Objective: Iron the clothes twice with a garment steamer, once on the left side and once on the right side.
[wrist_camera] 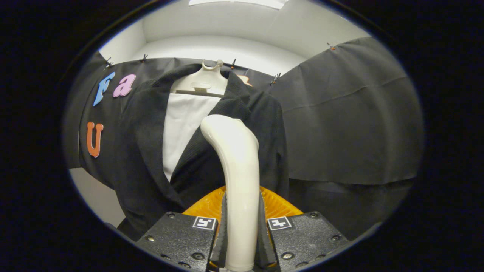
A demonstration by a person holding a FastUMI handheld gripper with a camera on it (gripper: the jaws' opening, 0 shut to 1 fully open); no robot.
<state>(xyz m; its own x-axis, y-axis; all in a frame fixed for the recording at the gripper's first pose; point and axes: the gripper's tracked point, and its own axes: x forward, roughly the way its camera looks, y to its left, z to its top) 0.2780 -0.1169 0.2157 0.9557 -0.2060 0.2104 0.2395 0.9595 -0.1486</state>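
Note:
My gripper (242, 230) is shut on the cream-white handle of the garment steamer (236, 158), which rises upright between the fingers and bends at its top toward the clothes. An orange ribbed part of the steamer (206, 206) shows just behind the fingers. Straight ahead hangs a black jacket (143, 151), open at the front over a white shirt (183, 124), on a white hanger (206, 79). The steamer's head stands in front of the jacket's right front panel (264, 124), near the lapel; whether it touches the fabric I cannot tell.
Black cloth (348, 113) covers the booth wall behind and to the right of the jacket, pinned up with small clips. Pale wall and ceiling show above it, and a pale surface (94, 196) shows below the cloth to the left.

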